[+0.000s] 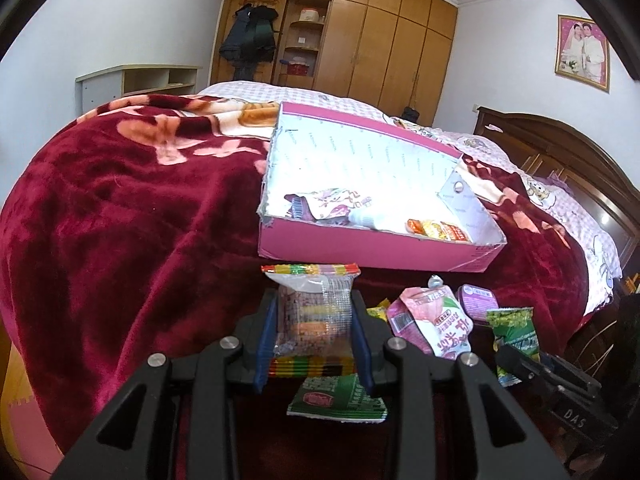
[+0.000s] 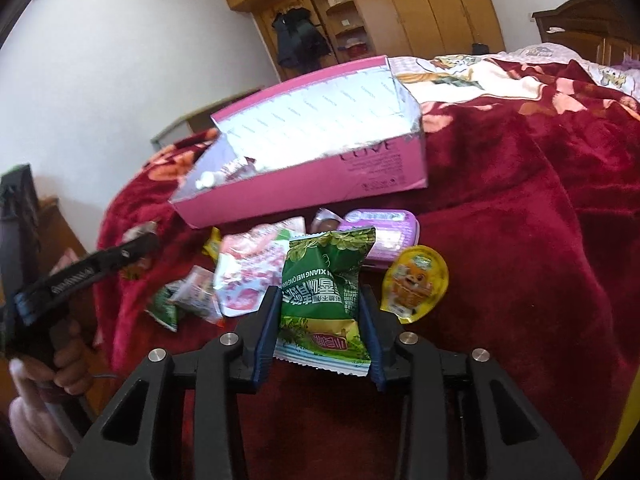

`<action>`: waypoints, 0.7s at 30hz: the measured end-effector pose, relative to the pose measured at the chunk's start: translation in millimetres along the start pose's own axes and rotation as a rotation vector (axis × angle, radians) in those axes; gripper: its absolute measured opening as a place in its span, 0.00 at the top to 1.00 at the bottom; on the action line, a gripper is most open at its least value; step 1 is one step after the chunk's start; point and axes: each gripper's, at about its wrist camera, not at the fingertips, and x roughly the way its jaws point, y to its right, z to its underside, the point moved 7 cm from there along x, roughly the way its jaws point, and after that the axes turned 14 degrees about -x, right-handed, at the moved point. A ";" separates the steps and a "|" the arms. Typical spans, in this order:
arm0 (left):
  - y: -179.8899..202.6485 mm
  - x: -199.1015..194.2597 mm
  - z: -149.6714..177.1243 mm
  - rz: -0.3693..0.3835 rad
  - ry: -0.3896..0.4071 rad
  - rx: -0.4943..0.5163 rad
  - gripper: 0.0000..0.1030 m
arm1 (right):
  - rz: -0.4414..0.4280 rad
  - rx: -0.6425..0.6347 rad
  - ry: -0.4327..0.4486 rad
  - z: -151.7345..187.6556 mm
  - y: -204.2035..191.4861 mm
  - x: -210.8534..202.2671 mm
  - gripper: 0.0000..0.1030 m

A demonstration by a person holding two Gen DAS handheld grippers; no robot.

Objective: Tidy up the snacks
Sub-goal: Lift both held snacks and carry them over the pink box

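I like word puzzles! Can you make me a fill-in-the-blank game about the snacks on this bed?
1. The big open box is coloured ____.
2. The right tool squeezes a ____ snack packet.
3. The left tool holds a see-through packet with ____ ends.
4. The snacks lie on a dark ____ blanket.

Answers: pink, green, striped, red

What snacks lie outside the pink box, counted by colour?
green packet: 2
pink pouch: 1
purple tub: 1
yellow jelly cup: 1
small yellow packet: 1
clear packet: 1
Total: 7
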 end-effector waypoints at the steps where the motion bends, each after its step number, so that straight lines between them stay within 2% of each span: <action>1: 0.0 -0.2 -0.2 0.001 0.000 0.002 0.66 | -0.003 0.000 0.005 -1.4 -0.6 -1.3 0.63; 10: 12.5 -2.3 -9.6 0.017 0.009 0.018 0.66 | -0.004 -0.017 0.015 -15.1 -0.2 -5.9 0.63; 21: 39.0 21.2 -46.4 0.025 0.041 0.081 0.66 | -0.015 -0.030 0.018 -33.1 7.3 -0.8 0.63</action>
